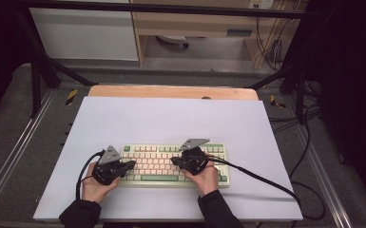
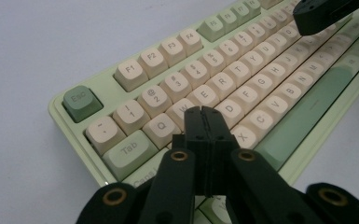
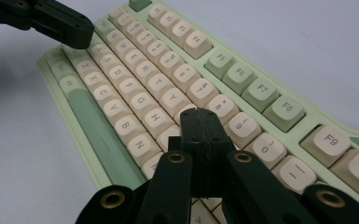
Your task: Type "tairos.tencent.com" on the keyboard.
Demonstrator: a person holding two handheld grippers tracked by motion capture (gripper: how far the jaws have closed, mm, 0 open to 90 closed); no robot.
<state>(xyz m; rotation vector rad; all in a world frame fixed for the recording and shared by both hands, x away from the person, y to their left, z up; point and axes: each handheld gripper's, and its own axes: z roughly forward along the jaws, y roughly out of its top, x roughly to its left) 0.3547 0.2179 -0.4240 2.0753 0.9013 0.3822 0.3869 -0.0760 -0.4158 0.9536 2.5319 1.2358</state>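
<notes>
Your left gripper has its jaws pressed together with nothing between them, tips poised over the keyboard near the S and D keys. Your right gripper is likewise closed on nothing, tips above the keys just below 8 and 9. The pale green and cream keyboard lies on the white sheet at the near middle of the table, with both grippers pointing inward over it.
</notes>
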